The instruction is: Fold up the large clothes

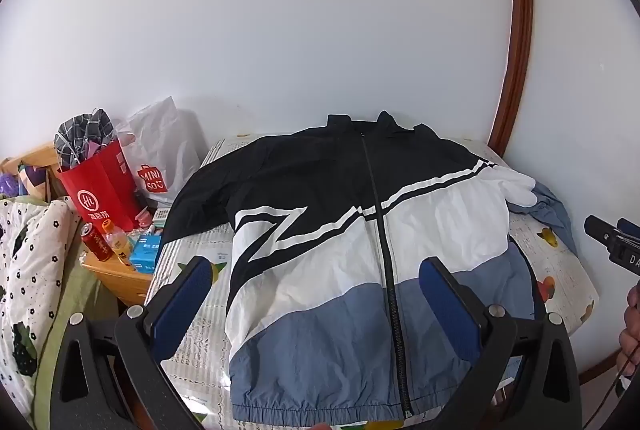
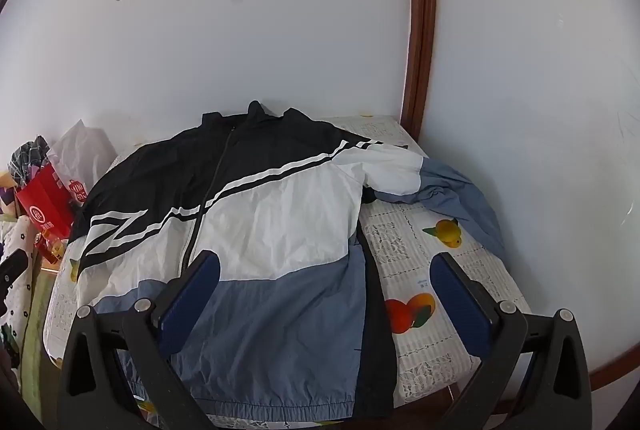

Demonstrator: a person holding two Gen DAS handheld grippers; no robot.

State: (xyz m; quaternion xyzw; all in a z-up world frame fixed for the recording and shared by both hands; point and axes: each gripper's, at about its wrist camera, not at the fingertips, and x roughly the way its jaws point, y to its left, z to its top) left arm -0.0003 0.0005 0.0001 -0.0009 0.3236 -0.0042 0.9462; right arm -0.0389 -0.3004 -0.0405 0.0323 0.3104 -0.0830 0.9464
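Note:
A zipped jacket (image 1: pixel 340 250) in black, white and blue lies flat, front up, on a small table (image 1: pixel 192 294) with a fruit-print cloth. Its collar points at the far wall. The right sleeve (image 2: pixel 448 190) lies bent out across the cloth toward the right wall. My left gripper (image 1: pixel 316 270) hovers open above the jacket's lower front, nothing between its blue pads. In the right wrist view the jacket (image 2: pixel 248 230) fills the table (image 2: pixel 432 330), and my right gripper (image 2: pixel 328 270) hangs open over its blue hem side, apart from the cloth. The right gripper's tip (image 1: pixel 612 242) shows at the left view's right edge.
White walls close in behind and to the right, with a brown door frame (image 2: pixel 420 30) in the corner. Left of the table stand a red bag (image 1: pixel 100 190), a white plastic bag (image 1: pixel 160 150), a can (image 1: pixel 94 240) and bottles on a wooden stand. A patterned quilt (image 1: pixel 28 270) lies far left.

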